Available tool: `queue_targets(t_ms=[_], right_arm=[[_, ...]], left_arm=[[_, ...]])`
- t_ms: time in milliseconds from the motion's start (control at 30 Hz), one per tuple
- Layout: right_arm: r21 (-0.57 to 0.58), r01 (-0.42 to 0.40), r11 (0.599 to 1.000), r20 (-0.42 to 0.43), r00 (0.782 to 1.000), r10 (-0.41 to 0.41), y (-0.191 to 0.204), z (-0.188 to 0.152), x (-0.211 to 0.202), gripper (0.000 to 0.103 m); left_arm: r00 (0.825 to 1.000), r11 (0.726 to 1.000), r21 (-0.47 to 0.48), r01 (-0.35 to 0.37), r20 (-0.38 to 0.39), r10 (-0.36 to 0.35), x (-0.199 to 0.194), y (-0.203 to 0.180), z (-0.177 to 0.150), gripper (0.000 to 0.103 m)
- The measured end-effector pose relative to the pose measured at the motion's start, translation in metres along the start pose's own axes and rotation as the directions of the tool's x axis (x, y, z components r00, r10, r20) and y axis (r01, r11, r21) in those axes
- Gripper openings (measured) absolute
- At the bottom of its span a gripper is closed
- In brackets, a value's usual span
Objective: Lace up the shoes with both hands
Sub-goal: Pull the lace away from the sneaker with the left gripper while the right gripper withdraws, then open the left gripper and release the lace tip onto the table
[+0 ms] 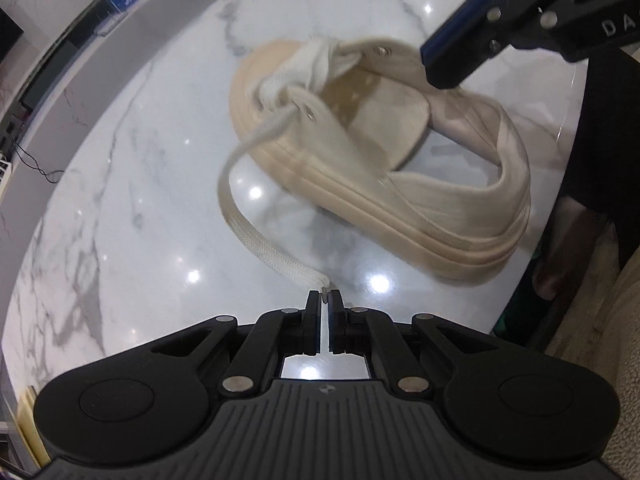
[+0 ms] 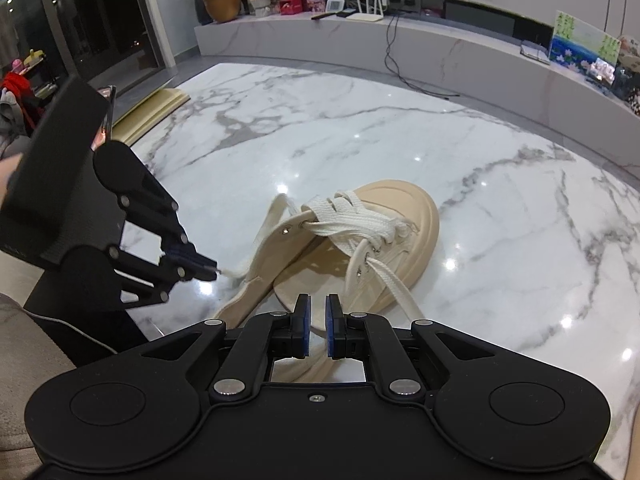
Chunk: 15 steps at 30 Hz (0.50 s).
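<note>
Cream shoe on the marble table, one lace end pinched and drawn out.

Its white lace runs from an upper eyelet to the left gripper, whose fingers are clamped on the tip. The right gripper hovers over the shoe's opening, fingers slightly apart and holding nothing; the other lace end trails beside it. The threading step seems underway; next, the tip likely needs aiming at the empty eyelet on the flap.
</note>
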State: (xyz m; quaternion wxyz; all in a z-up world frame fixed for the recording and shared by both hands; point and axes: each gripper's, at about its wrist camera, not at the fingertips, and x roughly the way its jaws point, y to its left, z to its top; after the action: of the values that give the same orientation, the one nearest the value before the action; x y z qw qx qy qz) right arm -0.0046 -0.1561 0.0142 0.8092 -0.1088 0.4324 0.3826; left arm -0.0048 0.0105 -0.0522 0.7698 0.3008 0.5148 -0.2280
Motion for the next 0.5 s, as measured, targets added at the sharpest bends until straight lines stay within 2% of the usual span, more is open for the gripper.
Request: queue_targets(t_ms=[133, 267, 500], right_arm=[[-0.021, -0.008, 1.0, 0.001, 1.0, 0.008, 0.0039, 0.0016, 0.0009, 0.007], [-0.014, -0.009, 1.0, -0.004, 1.0, 0.009, 0.0025, 0.0018, 0.0028, 0.008], [-0.008, -0.011, 1.0, -0.008, 1.0, 0.011, 0.0007, 0.002, 0.0048, 0.008]], left_arm=[[1.0, 1.0, 0.006, 0.022, 0.007, -0.022, 0.0023, -0.0012, -0.0035, 0.004], [0.999, 0.999, 0.012, 0.038, 0.025, -0.039, 0.001, -0.0004, -0.0034, 0.014], [0.996, 0.995, 0.065, 0.073, 0.042, -0.076, -0.0026, -0.0011, -0.007, 0.015]])
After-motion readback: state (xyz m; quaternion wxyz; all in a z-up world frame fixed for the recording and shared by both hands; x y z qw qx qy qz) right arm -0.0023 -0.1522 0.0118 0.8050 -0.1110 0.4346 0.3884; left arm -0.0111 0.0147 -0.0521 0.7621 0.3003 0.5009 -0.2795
